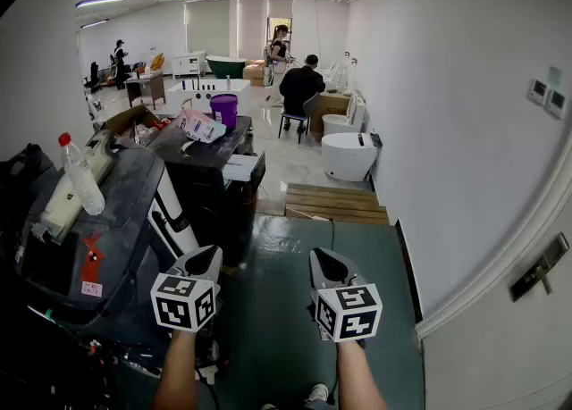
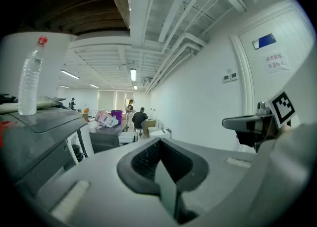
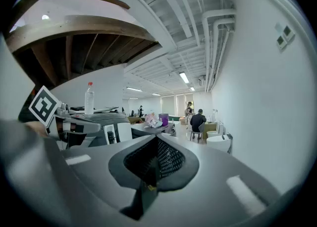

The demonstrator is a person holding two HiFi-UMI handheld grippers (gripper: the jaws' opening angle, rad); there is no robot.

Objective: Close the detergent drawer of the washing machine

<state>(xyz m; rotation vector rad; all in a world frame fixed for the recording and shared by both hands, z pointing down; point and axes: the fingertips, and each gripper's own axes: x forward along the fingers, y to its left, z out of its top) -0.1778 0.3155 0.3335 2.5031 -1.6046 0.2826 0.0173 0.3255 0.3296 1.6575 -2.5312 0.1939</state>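
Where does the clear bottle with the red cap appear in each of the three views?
Head view: bottle at the left, mid-height.
Left gripper view: bottle far left, upper half.
Right gripper view: bottle left of centre, mid-height.
Shared landmark: purple bucket farther back.

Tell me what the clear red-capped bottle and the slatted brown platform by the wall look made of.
Clear red-capped bottle: likely thin plastic, see-through with glossy walls. Slatted brown platform: looks like bare wood, matte planks with visible gaps.
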